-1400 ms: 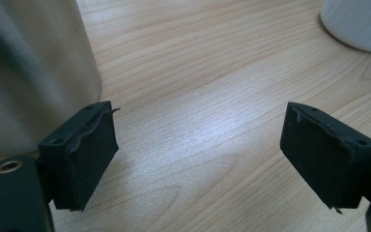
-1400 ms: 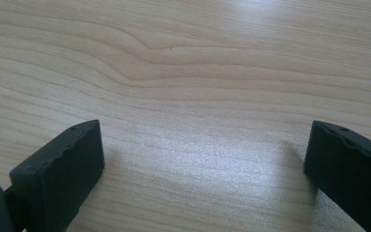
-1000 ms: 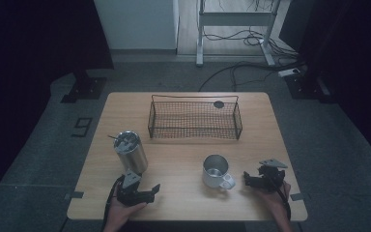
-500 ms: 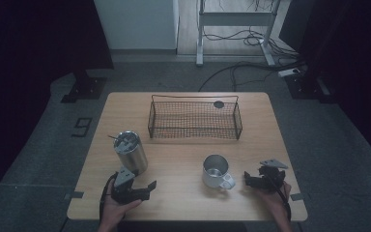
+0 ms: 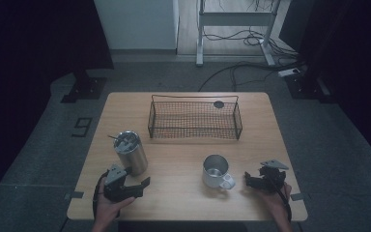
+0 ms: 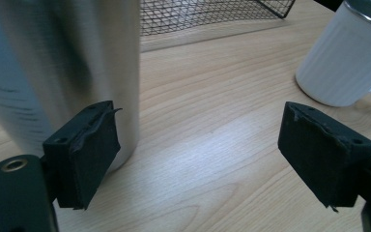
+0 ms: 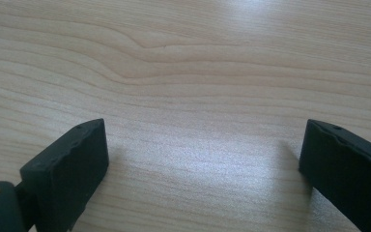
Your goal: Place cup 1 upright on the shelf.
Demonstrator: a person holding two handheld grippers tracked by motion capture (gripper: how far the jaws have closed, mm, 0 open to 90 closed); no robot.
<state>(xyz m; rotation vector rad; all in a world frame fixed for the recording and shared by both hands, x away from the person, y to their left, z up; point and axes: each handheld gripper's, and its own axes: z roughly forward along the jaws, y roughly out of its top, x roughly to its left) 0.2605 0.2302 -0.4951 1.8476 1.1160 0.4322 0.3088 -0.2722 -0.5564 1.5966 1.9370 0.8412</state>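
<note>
left gripper (image 5: 139, 185) wide, empty, has turned sideways just before tumbler (image 5: 131, 153) | tumbler upright, front-left of basket (image 5: 194, 118) | right gripper (image 5: 251, 180) wide, just closing slightly, empty | I judge grasp not begun

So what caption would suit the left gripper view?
Open left gripper beside a steel tumbler, white mug beyond.
</note>
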